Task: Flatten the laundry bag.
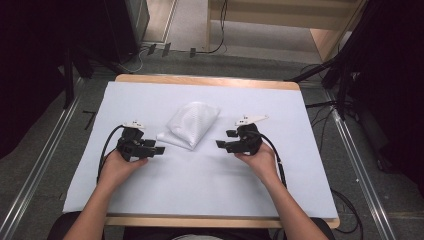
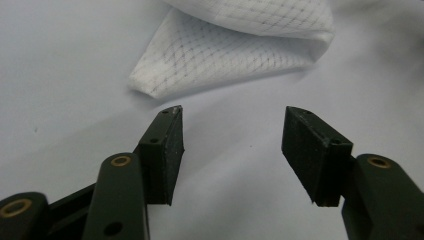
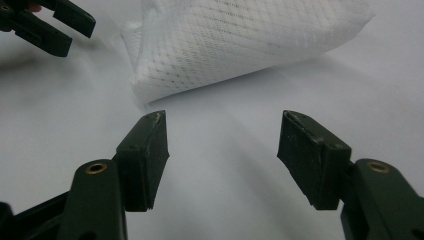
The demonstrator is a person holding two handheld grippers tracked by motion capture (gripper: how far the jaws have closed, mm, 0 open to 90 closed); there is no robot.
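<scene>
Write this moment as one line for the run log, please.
left gripper: open, empty | right gripper: open, empty | white mesh bag: folded, between them, untouched | white table cover

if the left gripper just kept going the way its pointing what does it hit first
Most likely the white mesh bag. The left gripper has its jaws open, aimed at the bag's near corner, with bare white table cover between. Depth is hard to judge.

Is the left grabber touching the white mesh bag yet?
Apart. In the left gripper view, bare table shows between the open jaws of the left gripper and the near corner of the folded white mesh bag.
</scene>
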